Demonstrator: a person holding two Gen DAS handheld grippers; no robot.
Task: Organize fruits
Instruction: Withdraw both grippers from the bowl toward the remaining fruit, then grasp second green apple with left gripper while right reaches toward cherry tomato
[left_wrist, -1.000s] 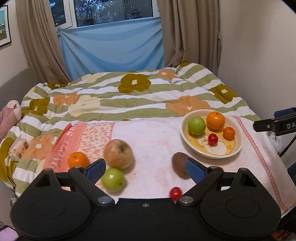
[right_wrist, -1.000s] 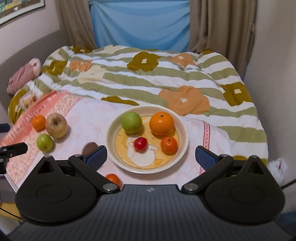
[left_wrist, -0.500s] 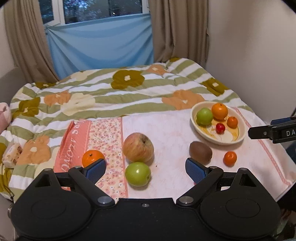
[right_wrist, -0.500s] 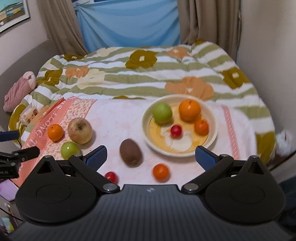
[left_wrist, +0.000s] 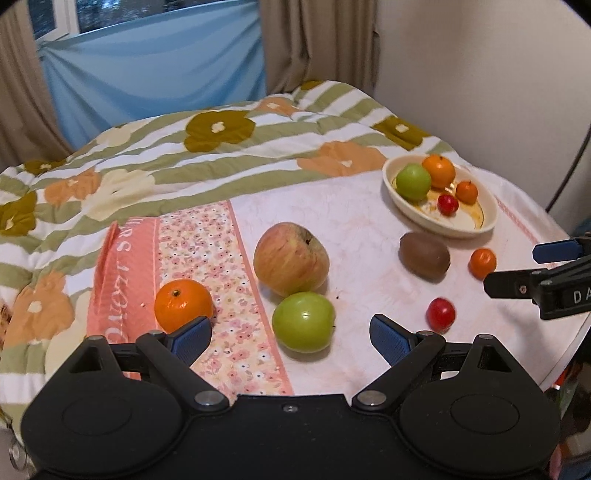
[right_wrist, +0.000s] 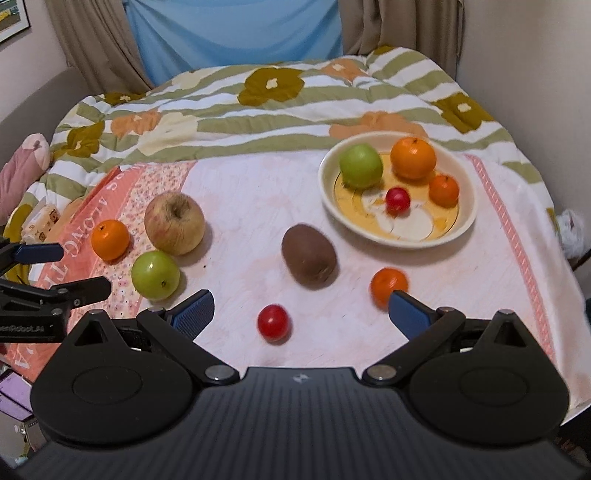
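**Fruit layout with both grippers drawn back**

Both grippers have pulled back from the bed since the earlier frames, so more loose fruit now shows on the pink towel (right_wrist: 251, 184). Left gripper (left_wrist: 290, 338): fingers wide apart, holding nothing, hovering over the green apple (left_wrist: 303, 321) at the near left. Just beyond it lie the large russet apple (left_wrist: 291, 259) and, further left, an orange (left_wrist: 183, 305). Right gripper (right_wrist: 299, 312): fingers wide apart, holding nothing, above a small red fruit (right_wrist: 273, 322). A kiwi (right_wrist: 308, 254) lies at centre, with a small orange (right_wrist: 389, 285) to its right. At the far right the bowl (right_wrist: 458, 225) holds a second green apple (right_wrist: 361, 165), a big orange (right_wrist: 413, 157), a little orange (right_wrist: 443, 189) and a red fruit (right_wrist: 398, 199).
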